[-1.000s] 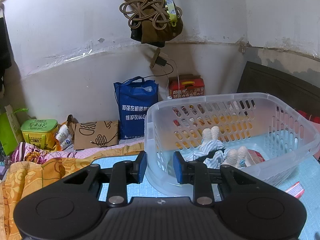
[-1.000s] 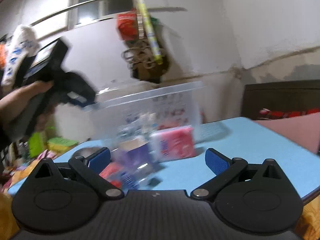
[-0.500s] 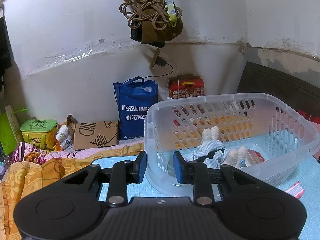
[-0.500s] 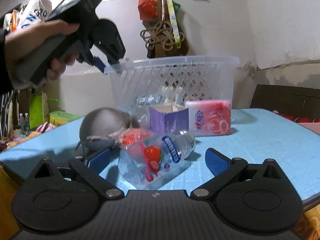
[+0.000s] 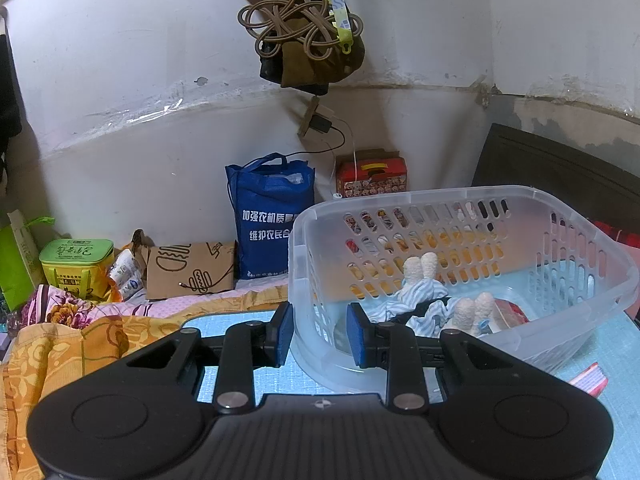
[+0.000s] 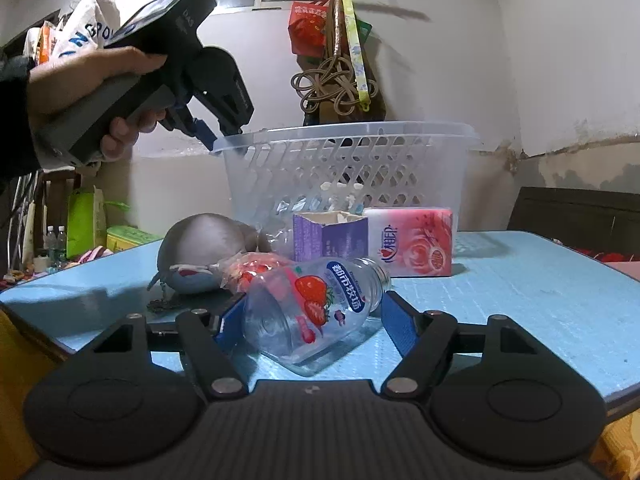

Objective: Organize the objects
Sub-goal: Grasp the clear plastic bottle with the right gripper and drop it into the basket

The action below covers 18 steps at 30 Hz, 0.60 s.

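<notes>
In the basket (image 5: 592, 236), striped cloth (image 5: 420, 294), perhaps socks.

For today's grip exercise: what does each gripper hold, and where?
Left gripper pinches the basket by its near rim. Right gripper is closing around the lying jar, not yet gripping.

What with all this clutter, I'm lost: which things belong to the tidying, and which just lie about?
Job: basket, jar inside the closing right gripper, tissue pack, purple carton, grey pouch, left gripper clamping the basket.
Lying about: blue bag, red box, green tin, paper bag.
</notes>
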Tool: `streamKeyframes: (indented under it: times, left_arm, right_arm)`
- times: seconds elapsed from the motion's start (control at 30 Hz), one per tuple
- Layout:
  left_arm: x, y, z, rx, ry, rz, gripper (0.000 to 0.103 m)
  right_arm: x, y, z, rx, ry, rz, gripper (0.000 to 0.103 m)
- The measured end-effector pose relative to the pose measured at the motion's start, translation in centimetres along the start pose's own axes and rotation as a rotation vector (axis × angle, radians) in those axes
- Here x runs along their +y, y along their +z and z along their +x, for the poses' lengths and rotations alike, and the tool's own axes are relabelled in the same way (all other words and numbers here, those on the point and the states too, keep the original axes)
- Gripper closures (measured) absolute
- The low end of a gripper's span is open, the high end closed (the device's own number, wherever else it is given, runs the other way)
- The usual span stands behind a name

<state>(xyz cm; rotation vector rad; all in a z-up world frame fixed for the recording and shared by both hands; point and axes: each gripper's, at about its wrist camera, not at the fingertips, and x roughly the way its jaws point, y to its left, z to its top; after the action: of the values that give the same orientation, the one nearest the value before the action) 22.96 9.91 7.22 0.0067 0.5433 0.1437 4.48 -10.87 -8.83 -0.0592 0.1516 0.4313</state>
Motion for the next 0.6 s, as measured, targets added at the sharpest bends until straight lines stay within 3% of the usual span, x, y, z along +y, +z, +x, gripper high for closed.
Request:
streamKeyframes:
  times: [0.6]
  left_arm:
    - [-0.1, -0.1, -0.1, -0.001, 0.004, 0.003, 0.071]
  right_arm:
    - [-4.2, 1.6, -2.2, -0.061, -0.068, 0.033, 0.037]
